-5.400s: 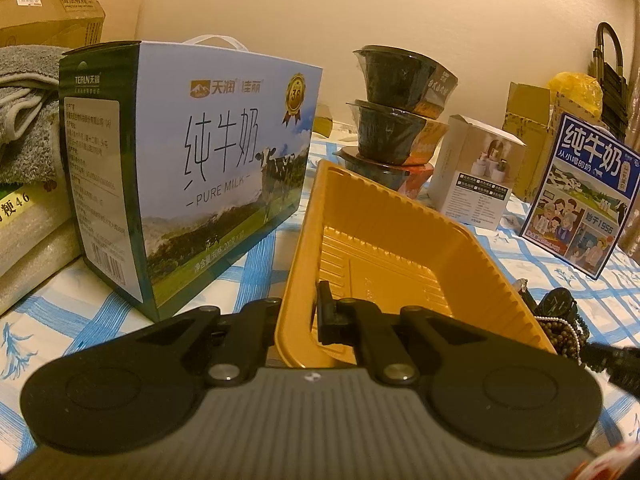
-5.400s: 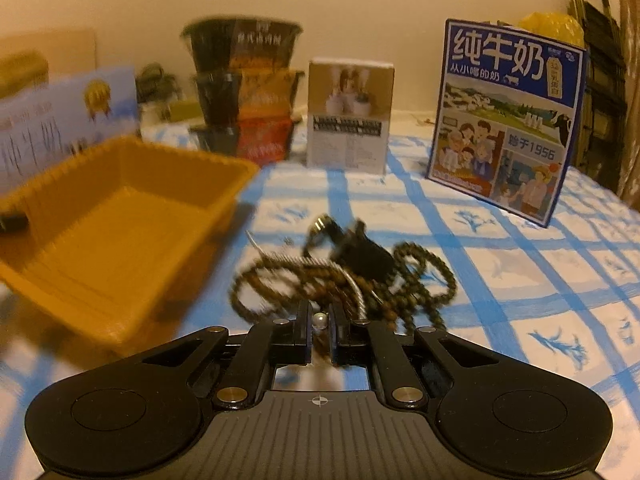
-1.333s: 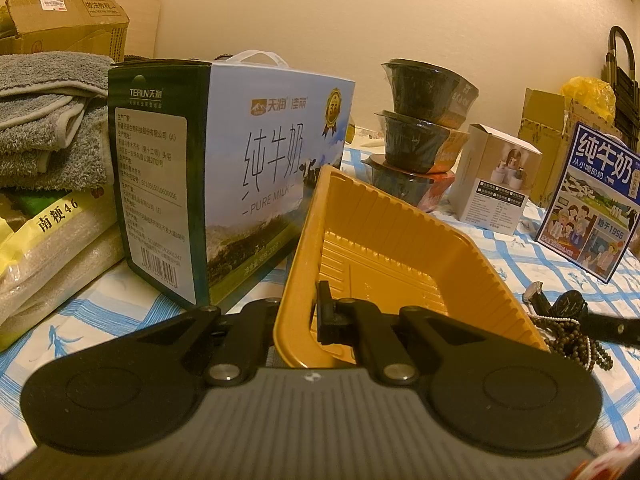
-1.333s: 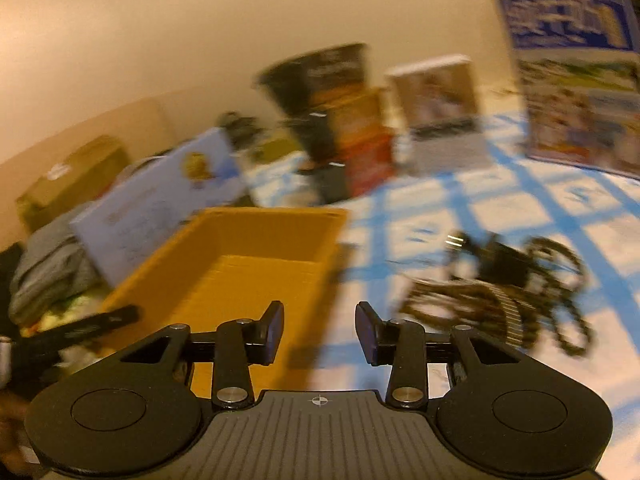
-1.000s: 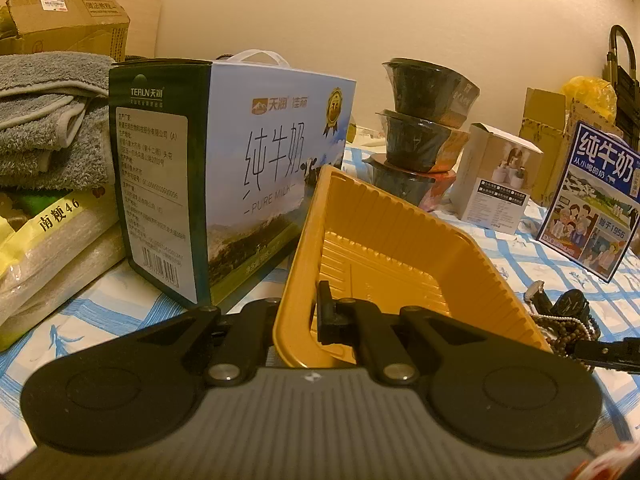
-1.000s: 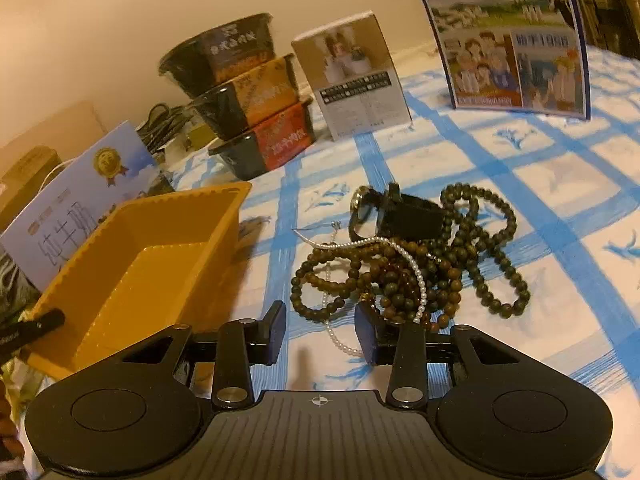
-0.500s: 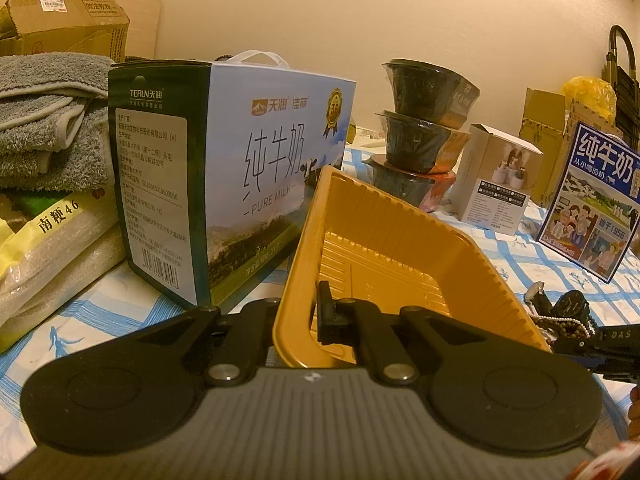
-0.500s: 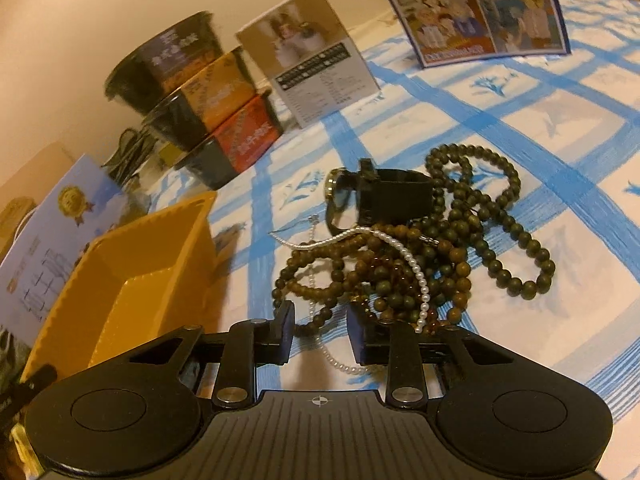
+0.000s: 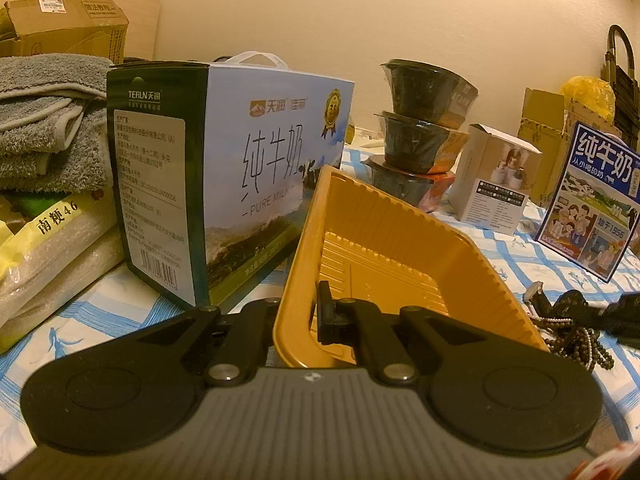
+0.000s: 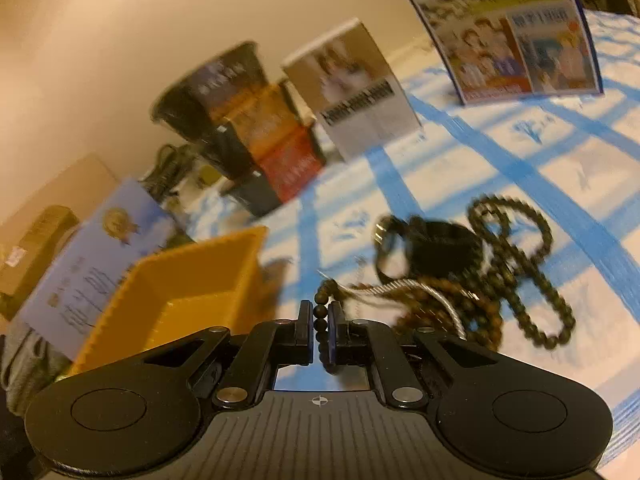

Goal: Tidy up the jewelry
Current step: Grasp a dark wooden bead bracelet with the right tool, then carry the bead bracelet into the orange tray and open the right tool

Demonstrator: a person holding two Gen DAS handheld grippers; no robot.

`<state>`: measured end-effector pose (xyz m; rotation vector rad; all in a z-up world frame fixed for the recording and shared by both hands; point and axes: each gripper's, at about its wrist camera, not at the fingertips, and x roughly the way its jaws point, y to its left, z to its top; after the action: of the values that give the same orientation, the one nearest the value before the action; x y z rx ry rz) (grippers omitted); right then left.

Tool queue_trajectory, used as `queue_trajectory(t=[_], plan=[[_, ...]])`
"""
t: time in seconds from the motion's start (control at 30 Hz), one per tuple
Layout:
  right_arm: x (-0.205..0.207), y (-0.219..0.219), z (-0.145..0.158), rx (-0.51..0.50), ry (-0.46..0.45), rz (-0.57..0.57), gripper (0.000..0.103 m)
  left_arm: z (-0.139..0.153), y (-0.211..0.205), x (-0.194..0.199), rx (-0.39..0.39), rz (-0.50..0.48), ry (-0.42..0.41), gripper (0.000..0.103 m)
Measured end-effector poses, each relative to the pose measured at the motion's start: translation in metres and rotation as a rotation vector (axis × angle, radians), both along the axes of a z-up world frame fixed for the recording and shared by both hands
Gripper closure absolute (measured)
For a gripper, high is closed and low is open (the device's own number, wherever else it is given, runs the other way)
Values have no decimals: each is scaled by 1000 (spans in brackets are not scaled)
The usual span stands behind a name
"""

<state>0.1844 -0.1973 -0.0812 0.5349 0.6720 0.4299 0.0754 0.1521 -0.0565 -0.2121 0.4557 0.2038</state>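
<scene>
**Bead strand pinched, tray held ready**

The right claw (image 10: 320,328) is clamped on a dark wooden bead strand (image 10: 320,316), whose small round beads run up between the closed pads. The strand trails right into the jewelry pile (image 10: 472,292) on the blue-checked tablecloth (image 10: 560,168) covering the counter: loops of brown and olive beads, a thin pearl string and a black-strapped wristwatch (image 10: 432,248), all tangled together. The picture is blurred, so finer detail is lost.

The left claw (image 9: 304,320) is shut on the near rim of the yellow plastic tray (image 9: 400,248), a thin, ribbed, glossy rectangular dish tipped up at its near end. It sits just left of the pile and looks empty.

The step in hand appears to be picking the first strand. Next, it probably needs lifting slowly so it slides free of the tangle, then carrying left over the tray wall and releasing inside. Linked beads may drag neighbouring pieces along.
</scene>
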Motion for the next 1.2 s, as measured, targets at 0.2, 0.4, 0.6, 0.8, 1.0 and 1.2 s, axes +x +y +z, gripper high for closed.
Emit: queue_trajectory(t=[0.2, 0.4, 0.6, 0.8, 1.0, 1.2], plan=[[-10, 8, 34, 41, -72, 65, 96, 1, -1, -1, -5, 0, -4, 98], [-19, 33, 51, 89, -88, 177, 96, 1, -2, -1, -8, -1, -6, 98], [-24, 65, 44, 81, -60, 288, 96, 1, -2, -1, -8, -1, -7, 98], [-25, 93, 23, 33, -9, 364, 96, 3, -3, -1, -8, -1, -9, 98], [-25, 112, 16, 5, -11, 405, 94, 4, -3, 0, -8, -2, -8, 98], [-28, 97, 24, 23, -60, 351, 62, 4, -3, 0, -9, -2, -7, 98]])
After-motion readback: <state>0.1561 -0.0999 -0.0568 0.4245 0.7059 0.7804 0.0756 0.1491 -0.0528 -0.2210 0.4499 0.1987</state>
